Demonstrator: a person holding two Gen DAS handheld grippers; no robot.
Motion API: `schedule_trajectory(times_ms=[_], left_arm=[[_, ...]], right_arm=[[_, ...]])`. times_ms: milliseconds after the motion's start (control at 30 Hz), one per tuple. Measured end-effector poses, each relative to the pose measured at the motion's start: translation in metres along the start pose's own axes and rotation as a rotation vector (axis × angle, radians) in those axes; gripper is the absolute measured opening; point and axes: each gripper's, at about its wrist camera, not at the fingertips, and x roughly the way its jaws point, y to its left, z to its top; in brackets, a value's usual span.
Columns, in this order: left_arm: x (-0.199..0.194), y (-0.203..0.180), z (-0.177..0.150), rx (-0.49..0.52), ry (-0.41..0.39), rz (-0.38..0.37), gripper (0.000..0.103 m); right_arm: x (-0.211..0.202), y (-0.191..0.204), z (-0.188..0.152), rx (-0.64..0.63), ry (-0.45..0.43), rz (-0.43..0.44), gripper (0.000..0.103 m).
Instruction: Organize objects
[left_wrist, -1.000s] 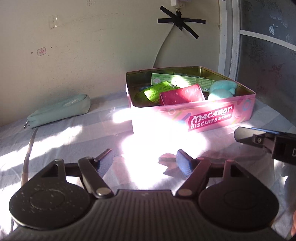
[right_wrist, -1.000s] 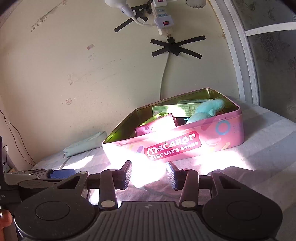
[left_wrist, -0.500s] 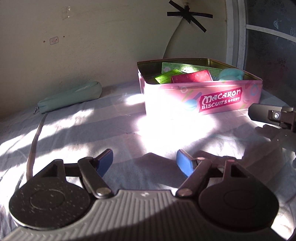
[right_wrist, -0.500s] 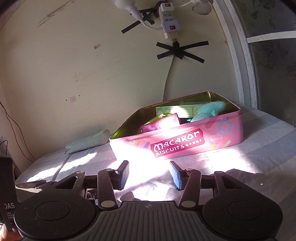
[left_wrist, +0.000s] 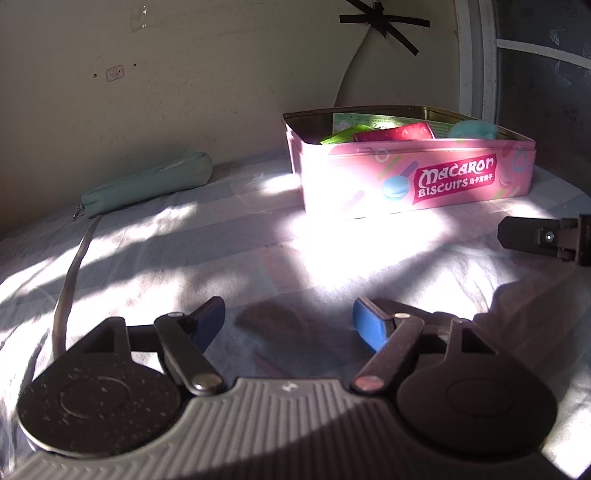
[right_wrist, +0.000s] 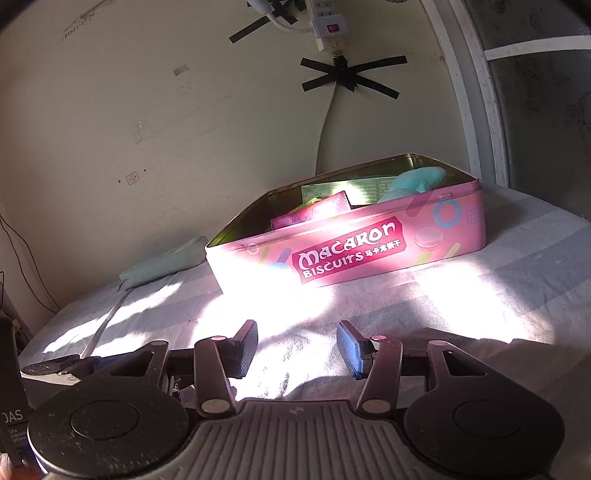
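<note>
Left wrist view: left hand-held gripper (left_wrist: 288, 325) stands apart, empty, low over the striped cloth (left_wrist: 221, 251). The tin (left_wrist: 413, 184) sits ahead, lidless, already loaded; a pouch (left_wrist: 147, 184) lies well apart, likely unsorted.

Right wrist view: right hand-held gripper (right_wrist: 297, 349), jaws just widened, holds nothing, aimed toward the tin (right_wrist: 351, 251).

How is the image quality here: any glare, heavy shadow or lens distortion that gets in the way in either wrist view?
Left wrist view: sunlight blows out the cloth in front of the tin; the left gripper sits in shadow. Right wrist view: the same white patch washes out the tin's lower left corner, its label still readable; fisheye bends the window frame, dark corners top left.
</note>
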Motion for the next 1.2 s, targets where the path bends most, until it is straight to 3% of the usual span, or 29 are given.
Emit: schedule_trajectory(times_ms=[367, 767, 1200], left_arm=[[-0.011, 0.001, -0.003, 0.018, -0.074, -0.006, 0.082], [-0.013, 0.010, -0.004, -0.033, -0.092, -0.041, 0.083], [-0.016, 0.016, -0.005, -0.053, -0.116, -0.054, 0.085]], right_arm=[[-0.004, 0.011, -0.005, -0.026, -0.064, -0.055, 0.046], [-0.014, 0.030, -0.003, -0.091, -0.133, -0.079, 0.046], [-0.012, 0.031, -0.004, -0.075, -0.123, -0.080, 0.047]])
